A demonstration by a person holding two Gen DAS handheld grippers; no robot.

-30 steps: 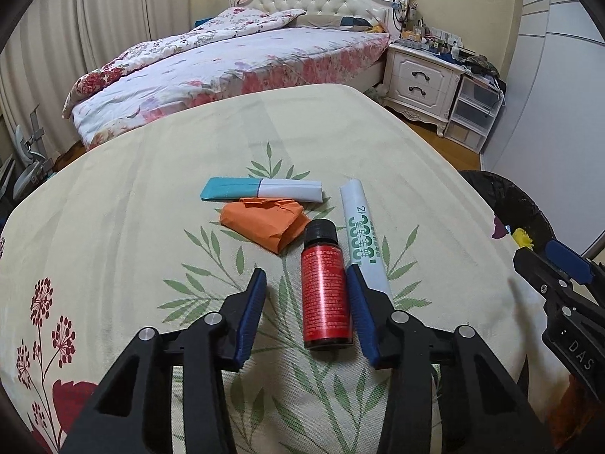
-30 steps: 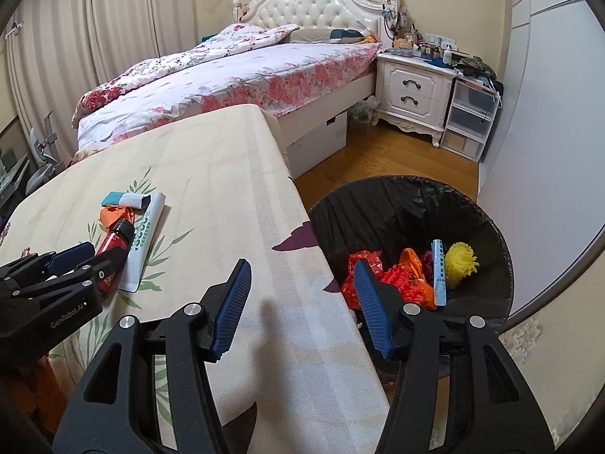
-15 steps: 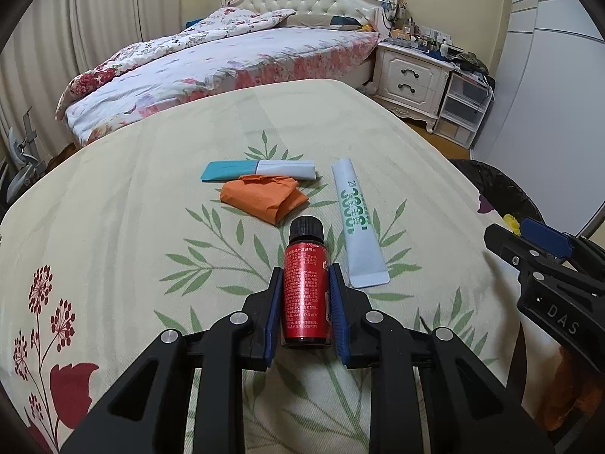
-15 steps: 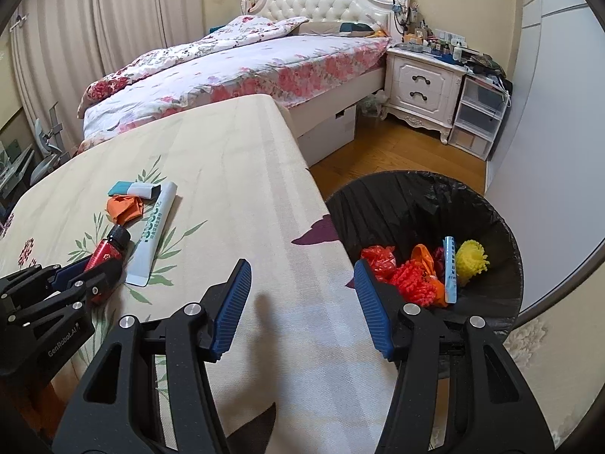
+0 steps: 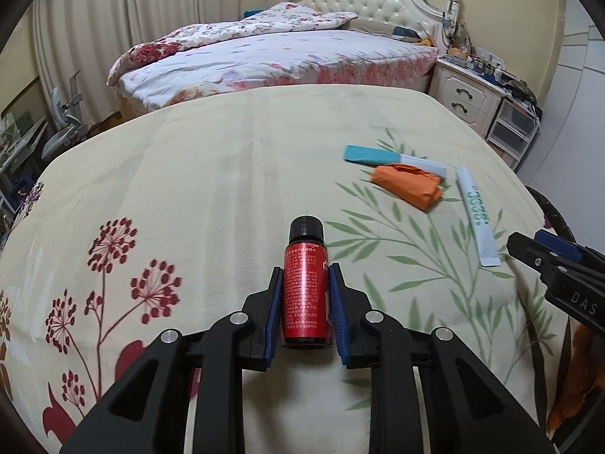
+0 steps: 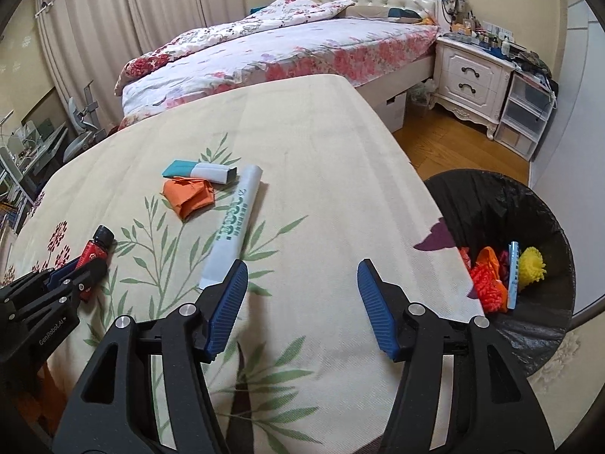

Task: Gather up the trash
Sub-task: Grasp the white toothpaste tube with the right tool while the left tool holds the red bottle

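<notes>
The left gripper (image 5: 305,302) is clenched on a small red bottle (image 5: 306,295) with a black cap, over the floral tablecloth of the table (image 5: 227,189). The right gripper (image 6: 302,299) is released, its jaws opening with nothing between them, near the white tube (image 6: 232,227), beside the black-lined trash bin (image 6: 529,227)

Both my wrist cameras are looking down close over the table (image 5: 234,174), facing the far bed (image 6: 287,49), sharing the orange paper (image 5: 406,185).
</notes>
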